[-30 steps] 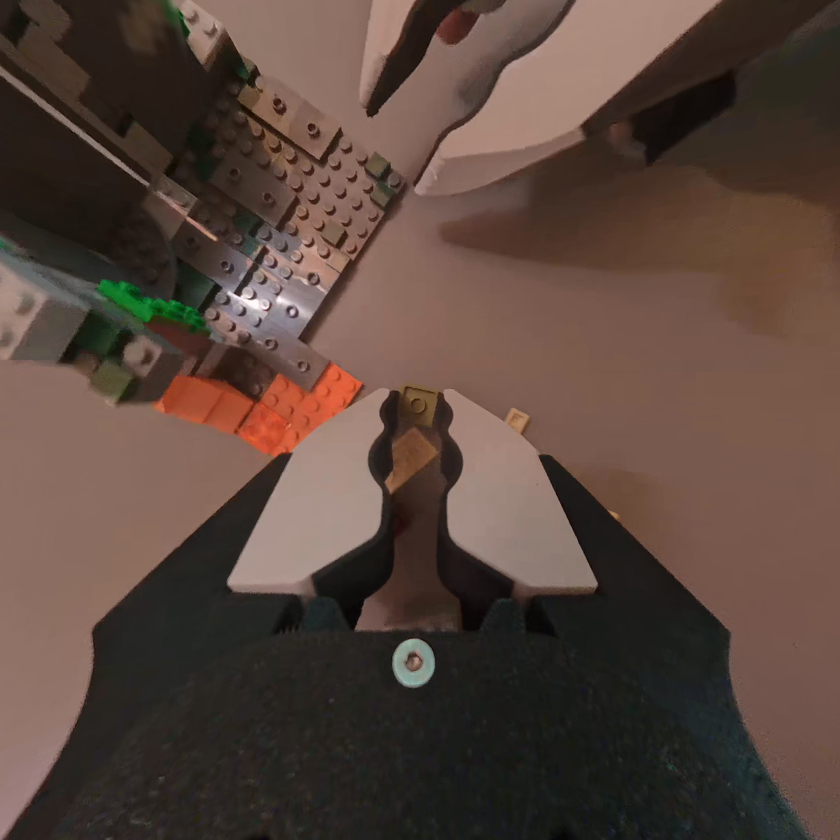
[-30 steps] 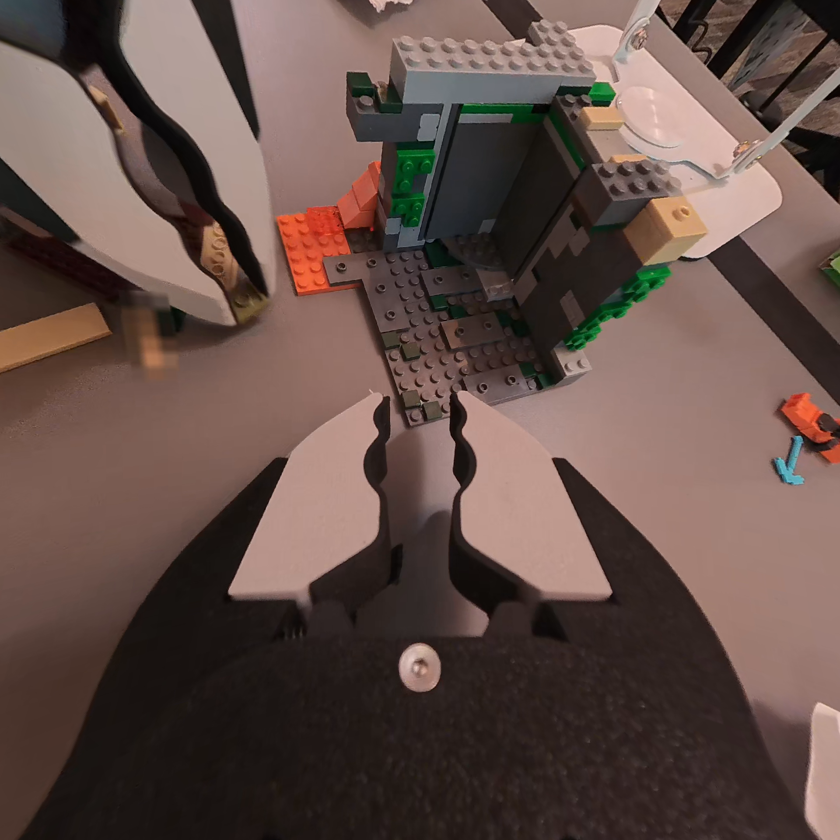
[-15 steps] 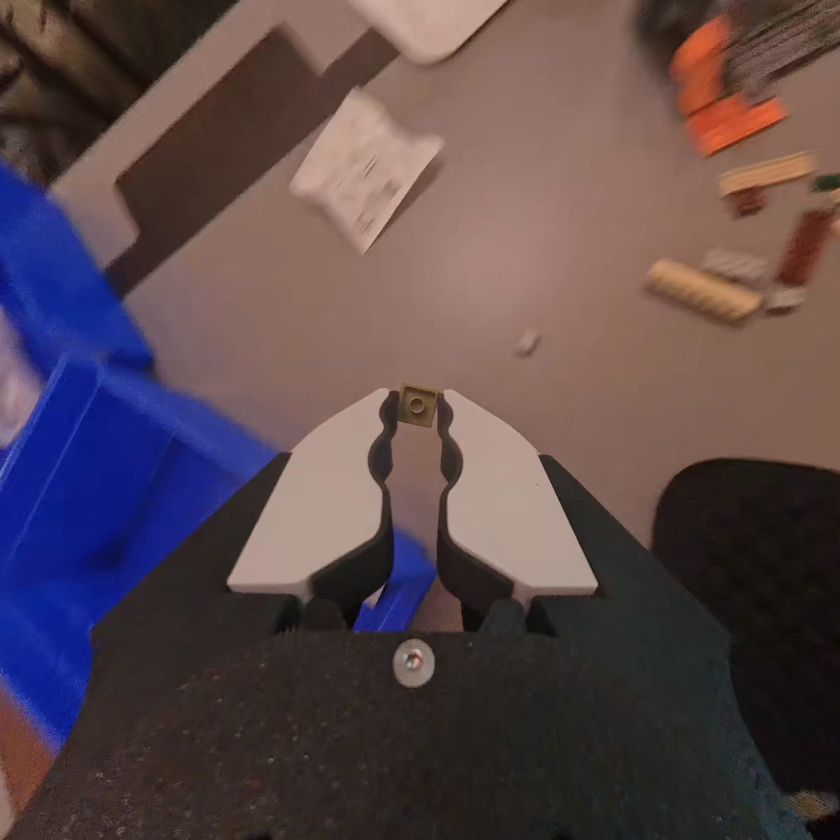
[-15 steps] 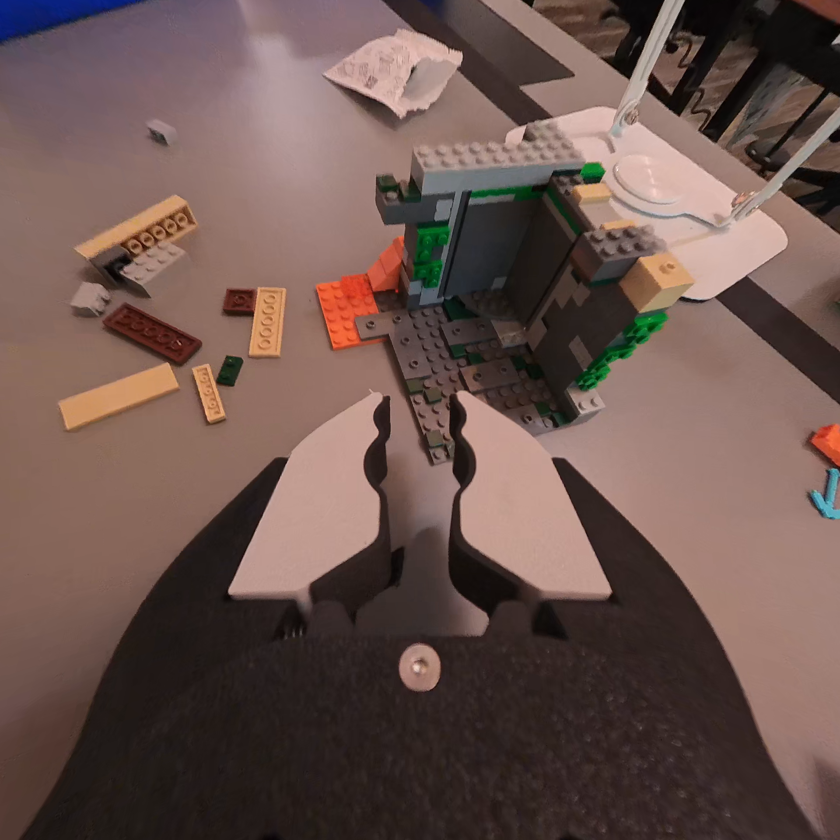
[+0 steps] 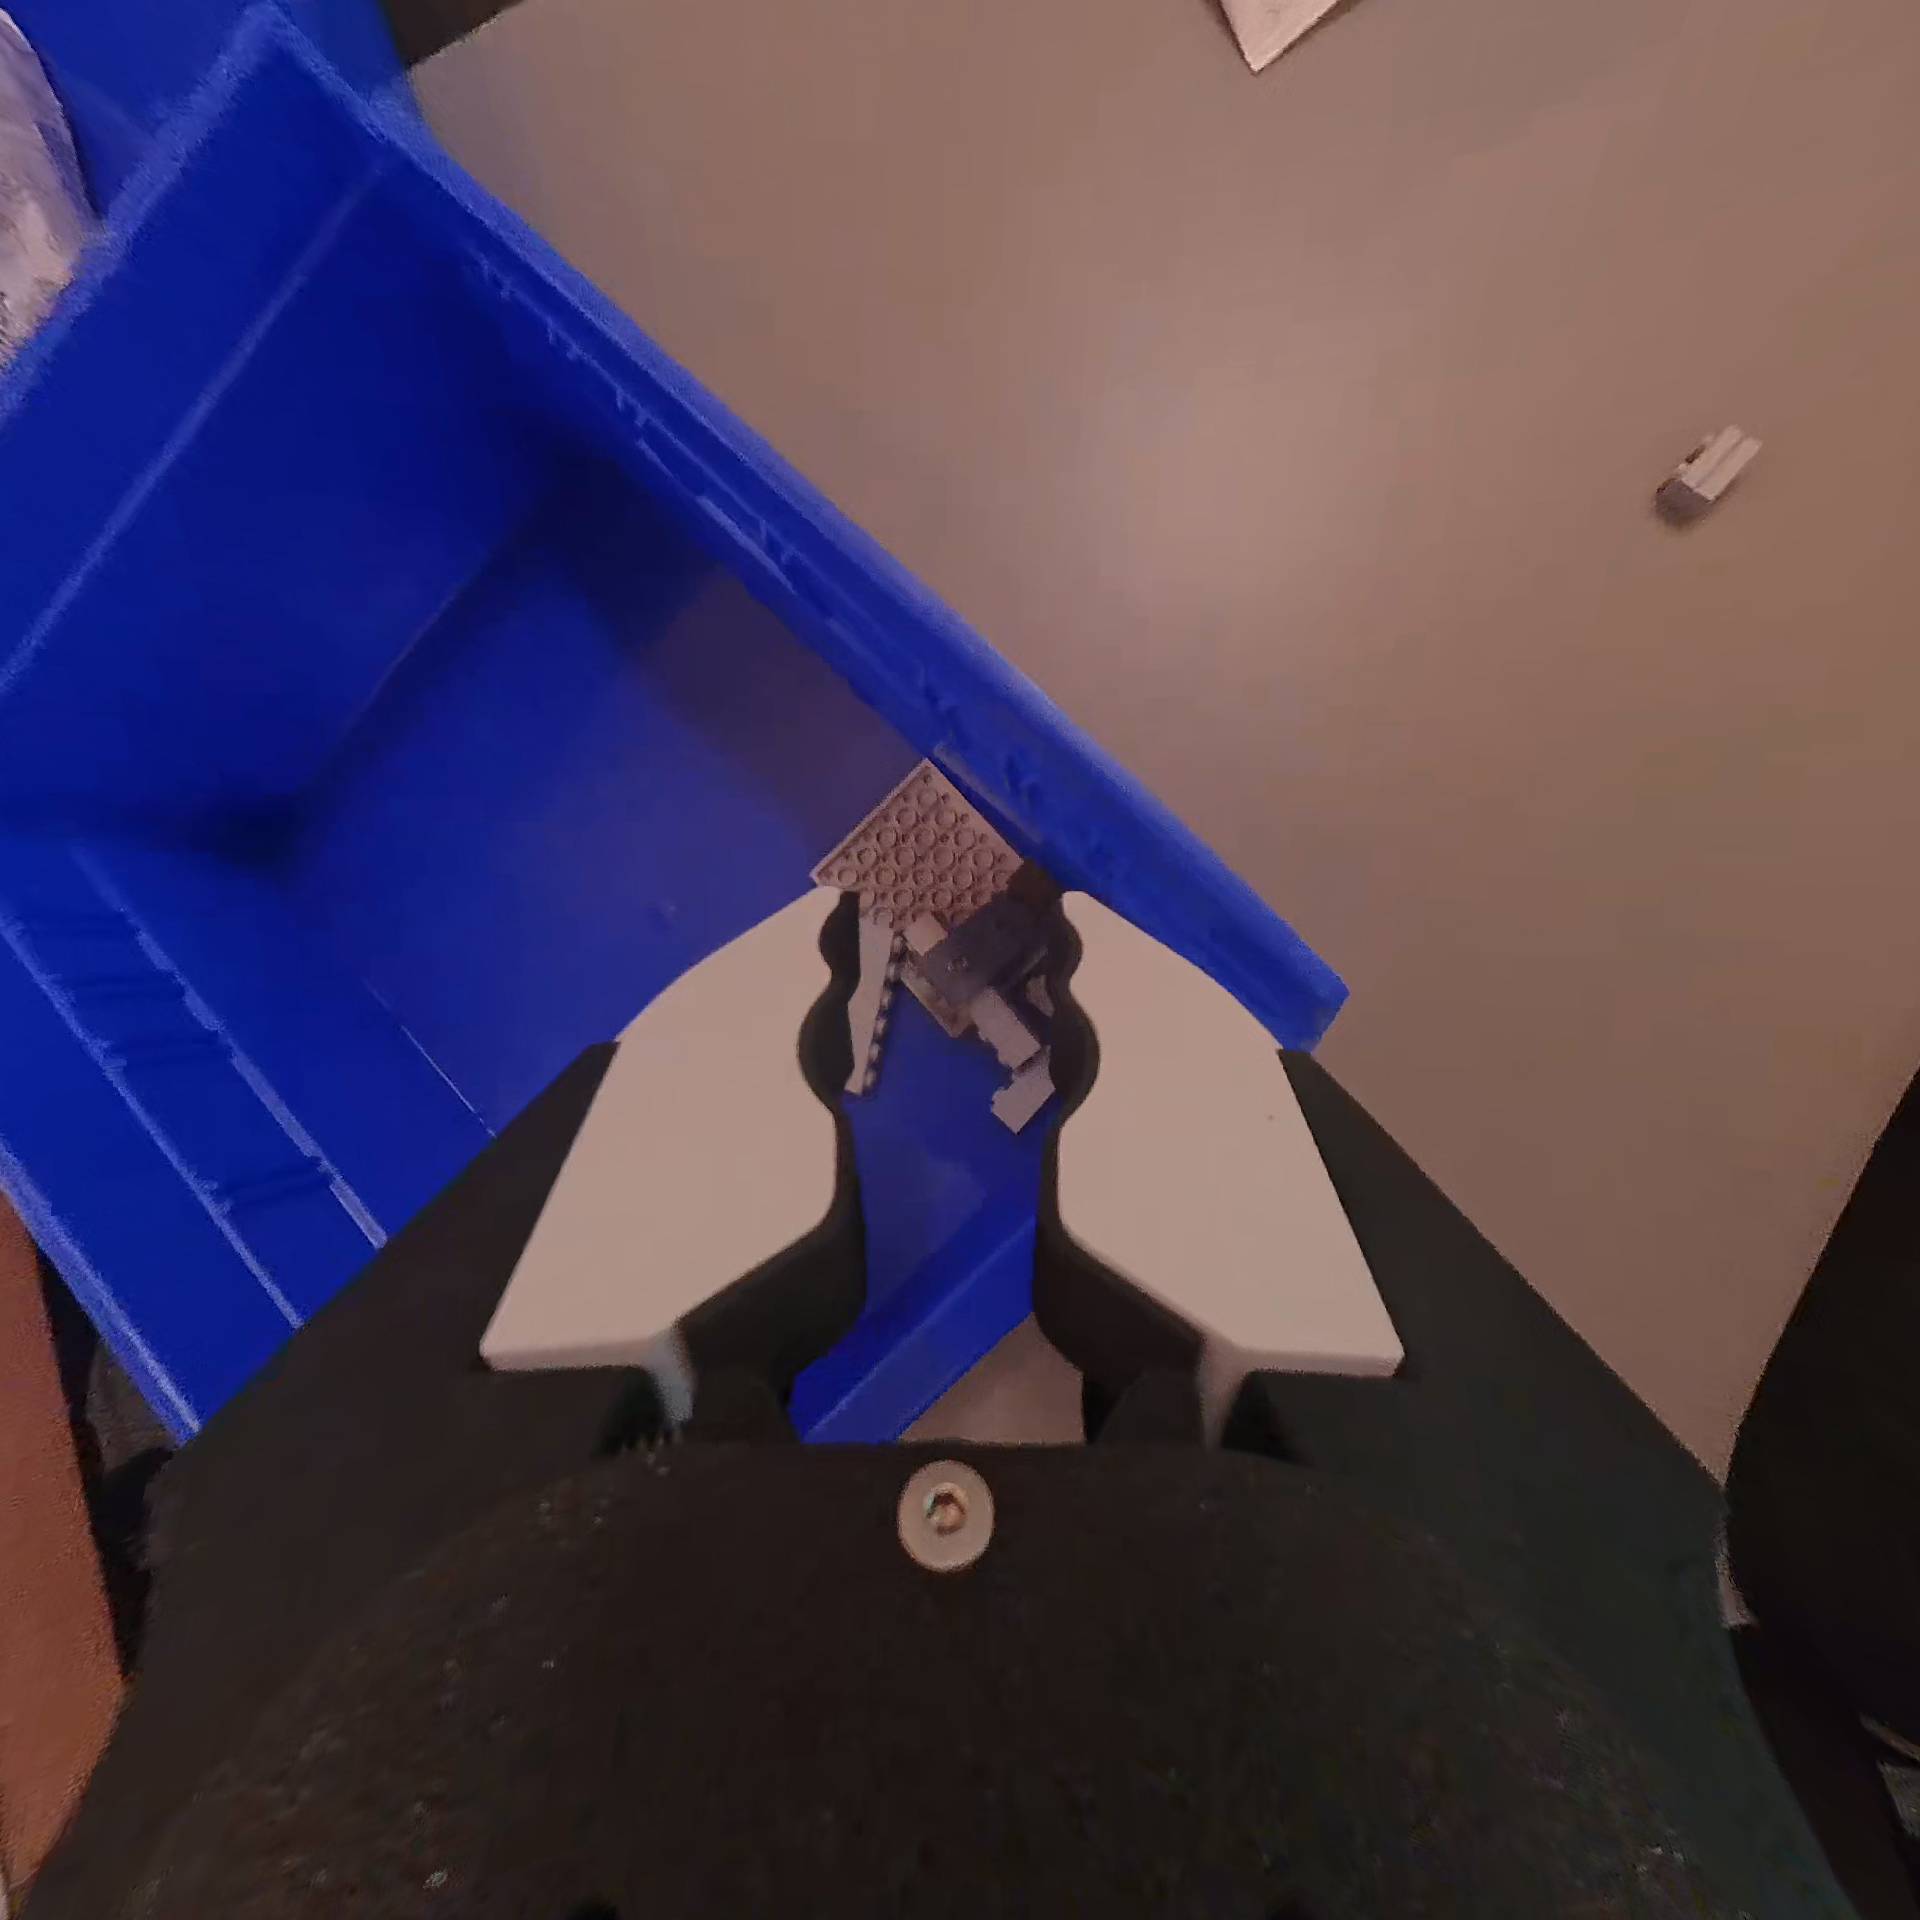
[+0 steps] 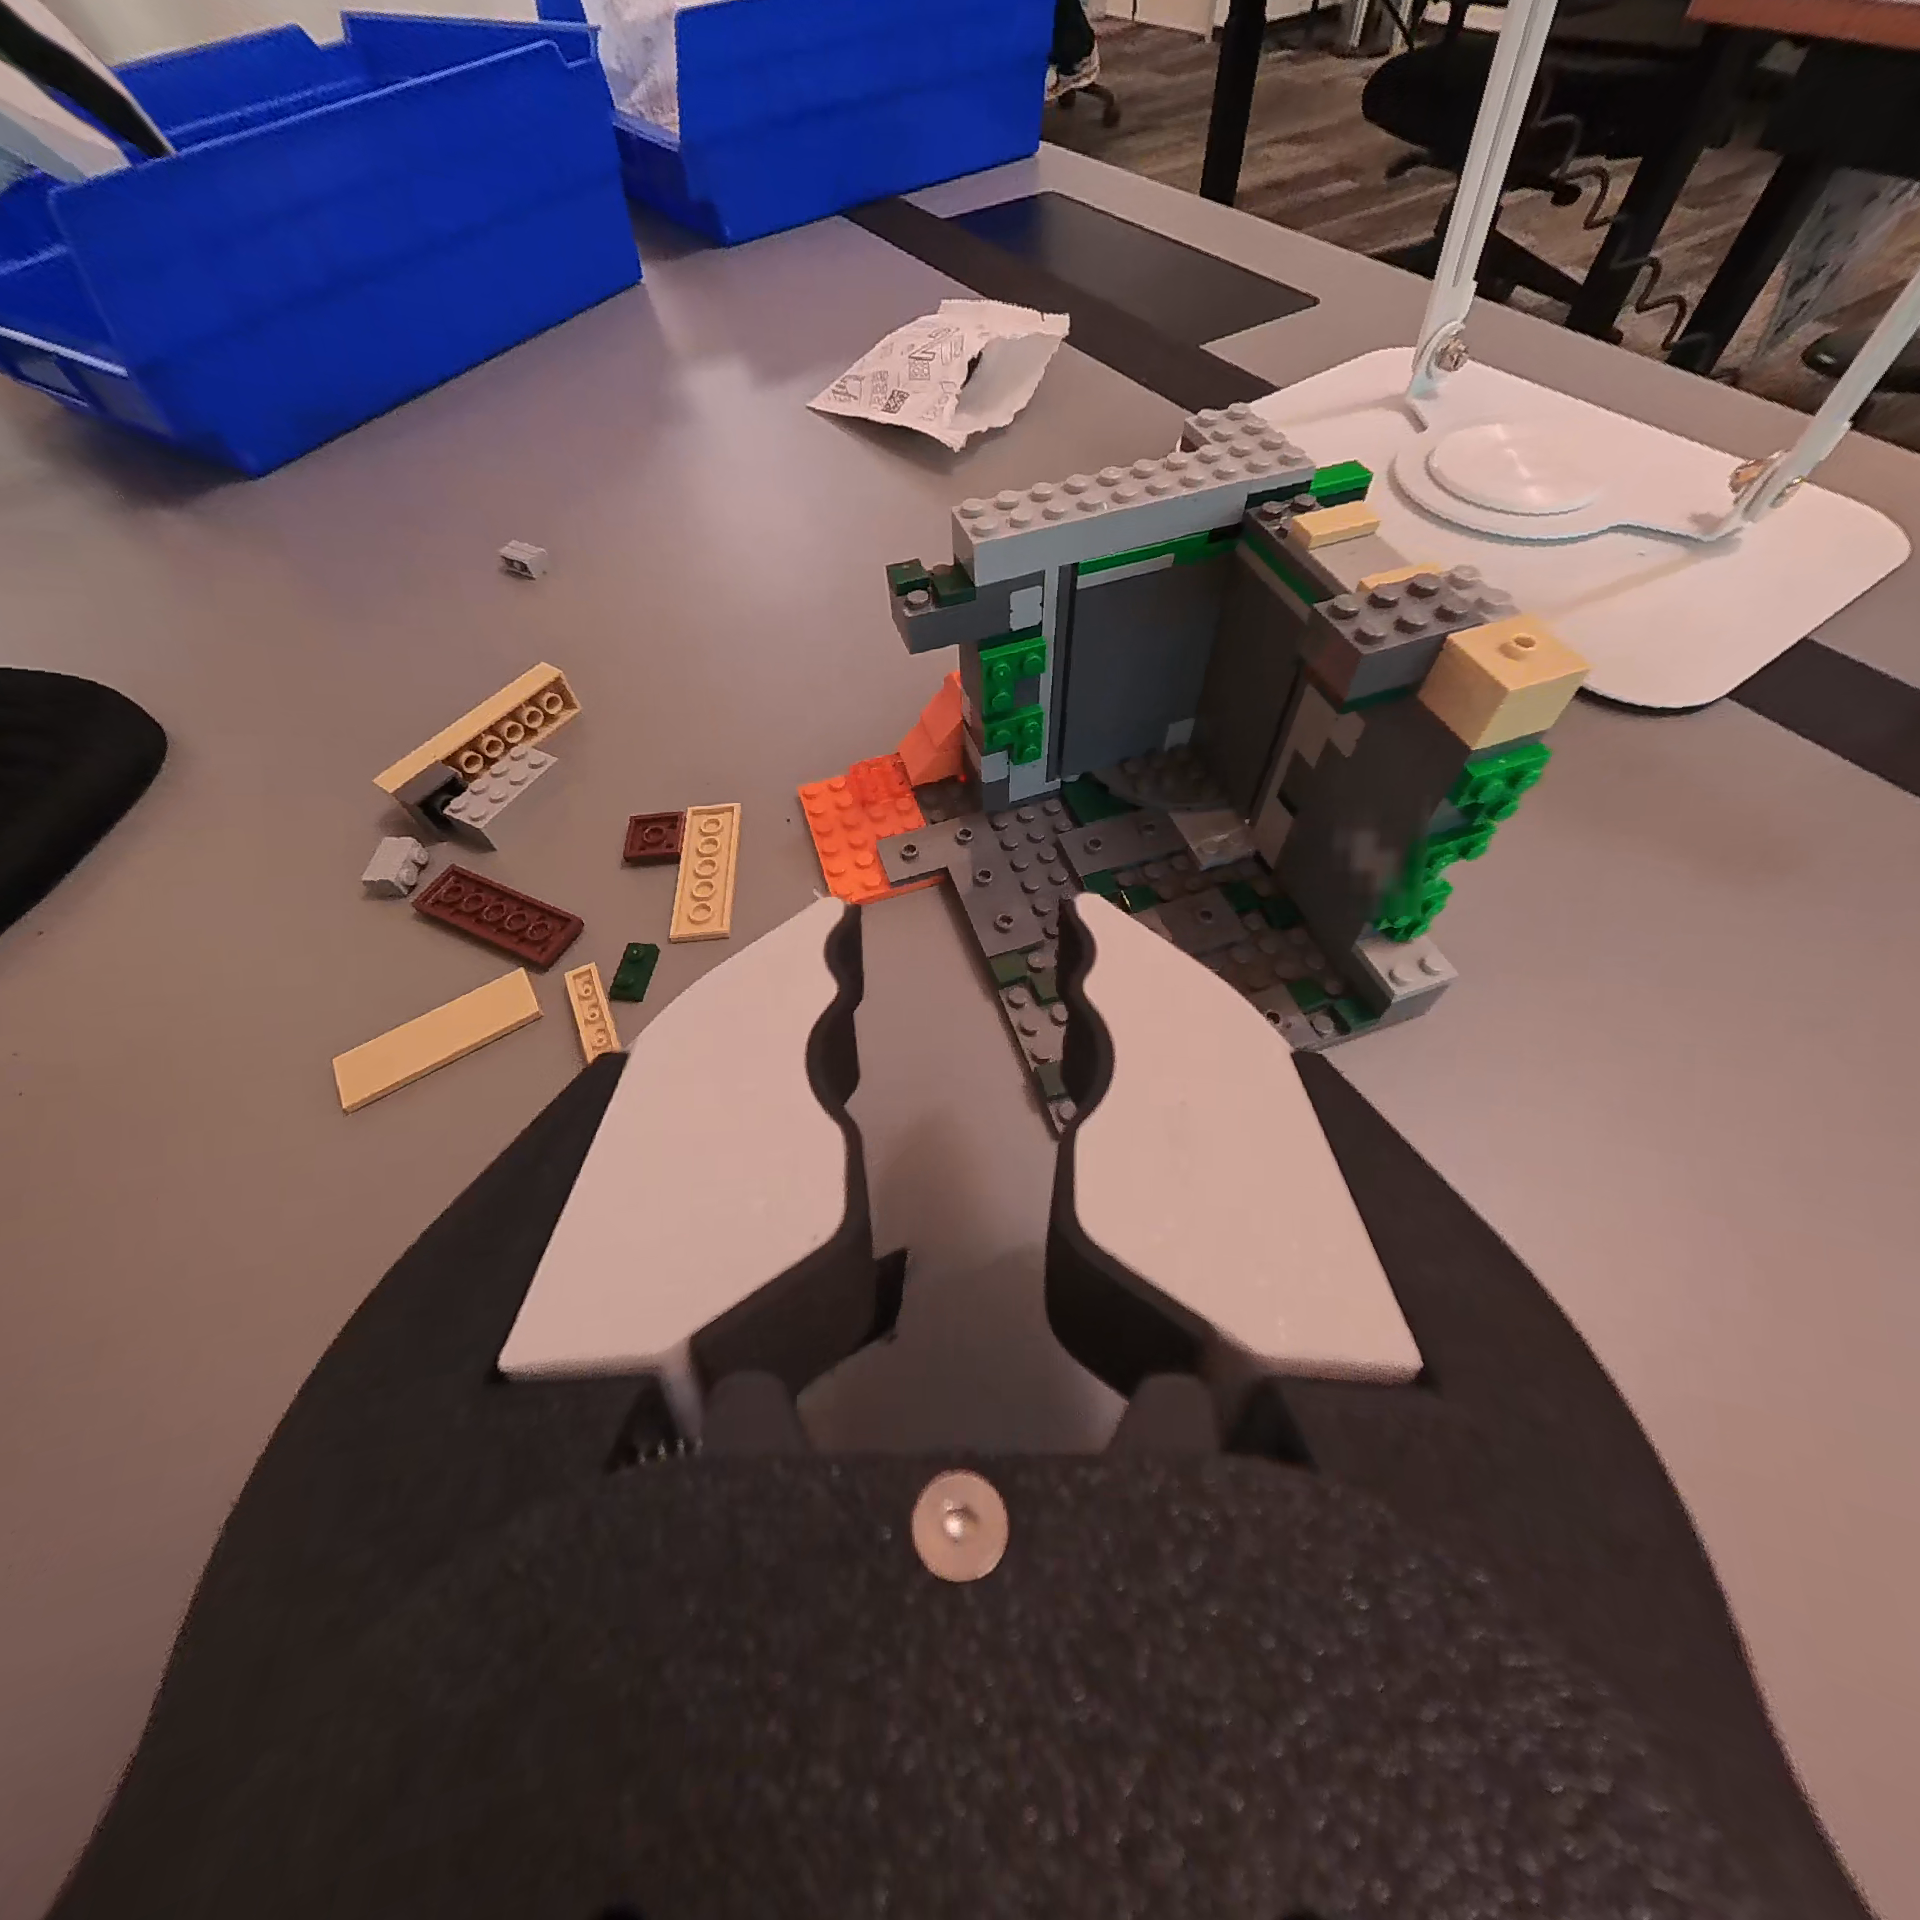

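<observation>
Over the blue bin [image 5: 436, 582], left gripper [image 5: 945, 914] hangs open, empty; grey bricks [image 5: 925, 852] lie inside. Right gripper [image 6: 961, 914], open and empty, nr brick model [image 6: 1195, 727]; loose bricks [image 6: 499, 914] left of model, unsorted.

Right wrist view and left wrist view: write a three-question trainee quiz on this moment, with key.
1. True or false: the right gripper grips a brick.
2. Over which container does the left gripper hang? A) blue bin B) white lamp base C) torn paper bag
3. Fill in: the flat studded plate at the brick model's left foot is ____.

Key: 1 false, jaws apart, nothing between them. 2 A. 3 orange.
</observation>
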The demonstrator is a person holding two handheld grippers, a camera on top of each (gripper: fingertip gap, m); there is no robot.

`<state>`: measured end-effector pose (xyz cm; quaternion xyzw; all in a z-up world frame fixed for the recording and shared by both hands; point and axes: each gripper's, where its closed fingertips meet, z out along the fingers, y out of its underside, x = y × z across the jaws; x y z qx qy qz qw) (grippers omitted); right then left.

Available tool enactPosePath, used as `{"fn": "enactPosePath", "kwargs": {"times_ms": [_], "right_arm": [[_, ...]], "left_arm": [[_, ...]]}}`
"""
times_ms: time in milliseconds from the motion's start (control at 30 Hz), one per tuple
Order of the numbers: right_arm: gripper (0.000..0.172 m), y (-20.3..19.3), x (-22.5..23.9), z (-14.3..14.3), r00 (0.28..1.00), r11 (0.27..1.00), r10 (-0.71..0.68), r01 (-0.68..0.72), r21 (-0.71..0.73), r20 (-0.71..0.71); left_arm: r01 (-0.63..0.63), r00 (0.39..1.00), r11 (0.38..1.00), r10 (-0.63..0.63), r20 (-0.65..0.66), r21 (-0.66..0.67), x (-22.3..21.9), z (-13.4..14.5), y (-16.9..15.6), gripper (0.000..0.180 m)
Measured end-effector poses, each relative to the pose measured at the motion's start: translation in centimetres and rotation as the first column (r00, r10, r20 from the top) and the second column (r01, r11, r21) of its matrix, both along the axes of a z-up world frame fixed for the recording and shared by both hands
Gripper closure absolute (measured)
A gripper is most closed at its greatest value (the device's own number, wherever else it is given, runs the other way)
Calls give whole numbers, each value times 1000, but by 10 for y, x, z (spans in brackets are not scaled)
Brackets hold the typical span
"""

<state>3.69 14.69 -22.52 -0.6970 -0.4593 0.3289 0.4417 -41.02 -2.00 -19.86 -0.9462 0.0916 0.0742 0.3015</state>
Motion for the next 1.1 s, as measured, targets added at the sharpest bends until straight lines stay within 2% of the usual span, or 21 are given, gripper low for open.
{"fn": "enactPosePath", "kwargs": {"times_ms": [100,167,300,400,500,667,767,933,1100], "right_arm": [[135,-1,0,-1,1000,1000,6,-6,-2,9],[136,-4,-1,-1,1000,1000,24,-24,7,17],[138,-13,-6,-7,995,996,78,-80,38,64],[140,-20,-11,-8,990,991,111,-117,65,87],[145,-28,-17,-7,985,984,147,-156,90,92],[150,-42,-26,-12,969,967,210,-226,119,134],[151,-49,-30,-13,960,958,239,-257,124,145],[150,-64,-38,-14,939,937,306,-326,128,155],[142,-90,-53,-15,901,898,392,-418,137,185]], "left_arm": [[2,997,996,5,-77,94,2,23,11,145],[54,995,985,-39,-92,164,21,42,19,146],[278,959,937,-261,-107,211,96,56,34,145],[452,892,870,-443,-88,199,163,41,42,143],[587,805,795,-593,-7,152,224,5,48,138],[696,710,717,-695,117,33,281,-60,56,119],[728,680,685,-719,141,-20,294,-84,60,110],[766,634,643,-755,169,3,305,-87,64,111],[794,604,606,-795,59,40,310,-79,61,111]]}}
